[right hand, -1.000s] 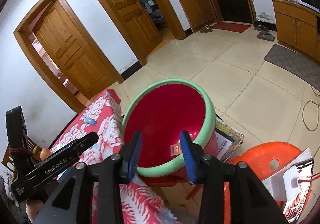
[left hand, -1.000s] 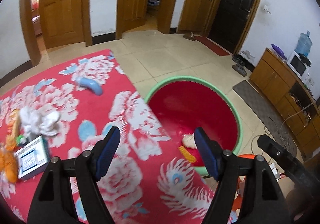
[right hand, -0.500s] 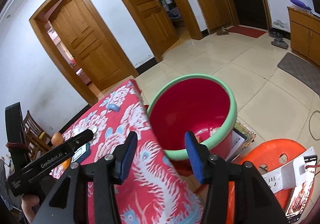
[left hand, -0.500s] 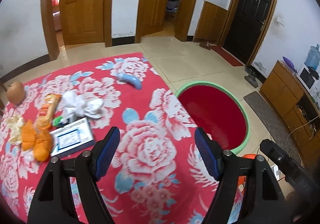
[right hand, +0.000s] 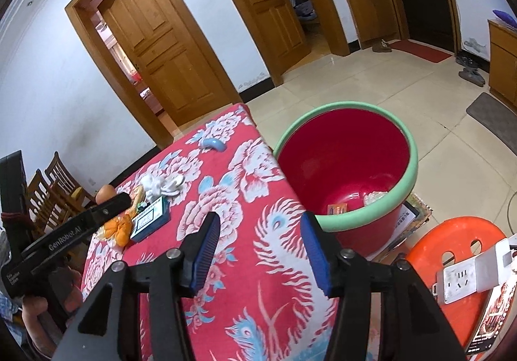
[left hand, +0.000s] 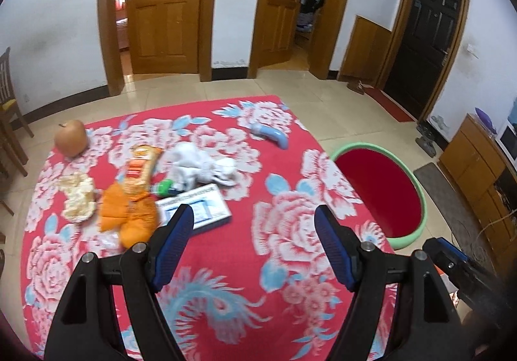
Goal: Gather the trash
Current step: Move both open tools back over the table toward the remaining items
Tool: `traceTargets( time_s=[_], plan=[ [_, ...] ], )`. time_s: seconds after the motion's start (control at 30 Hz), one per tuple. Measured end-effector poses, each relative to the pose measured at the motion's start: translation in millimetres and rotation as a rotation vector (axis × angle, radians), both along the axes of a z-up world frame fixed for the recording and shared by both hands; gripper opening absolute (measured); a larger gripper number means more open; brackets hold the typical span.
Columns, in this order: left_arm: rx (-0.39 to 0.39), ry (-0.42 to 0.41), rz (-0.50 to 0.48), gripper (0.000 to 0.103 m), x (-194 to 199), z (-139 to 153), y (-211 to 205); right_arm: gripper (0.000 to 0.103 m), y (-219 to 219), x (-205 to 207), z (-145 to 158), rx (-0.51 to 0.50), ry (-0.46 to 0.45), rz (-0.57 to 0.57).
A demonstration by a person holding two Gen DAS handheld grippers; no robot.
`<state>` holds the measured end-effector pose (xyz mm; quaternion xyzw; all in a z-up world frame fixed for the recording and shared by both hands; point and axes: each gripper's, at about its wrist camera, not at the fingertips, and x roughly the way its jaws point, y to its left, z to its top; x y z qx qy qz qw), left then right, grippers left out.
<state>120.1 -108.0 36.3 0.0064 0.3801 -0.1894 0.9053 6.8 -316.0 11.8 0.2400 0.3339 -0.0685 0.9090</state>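
On the red floral tablecloth lies a litter pile: an orange snack wrapper, orange peel, a pale crumpled scrap, a white wad and a blue-white box. My left gripper hovers open above the cloth, just right of the box, holding nothing. Beside the table stands the red bucket with a green rim; a small orange packet and a white wad lie inside. My right gripper is open and empty over the table's corner, near the bucket.
A brown fruit and a blue curved object sit further back on the table. An orange stool with a power strip stands right of the bucket. Wooden chairs are at the left, and tiled floor lies beyond.
The left view has swung from the bucket over to the litter pile on the table. The right gripper's jaws have widened and it has drawn back from the bucket over the cloth.
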Motion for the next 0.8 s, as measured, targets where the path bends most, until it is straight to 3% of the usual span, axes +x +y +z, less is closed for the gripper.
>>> traceTargets(
  time_s=[0.37,0.8],
  plan=[
    [0.037,-0.036,0.106,0.077,14.7,3.2,61.1,0.055,27.2,11.3,4.1,-0.045,0.015,0.040],
    [0.044,0.041,0.224,0.077,40.2,-24.5,118.2,0.055,52.6,33.4,-9.5,-0.048,0.060,0.090]
  ],
)
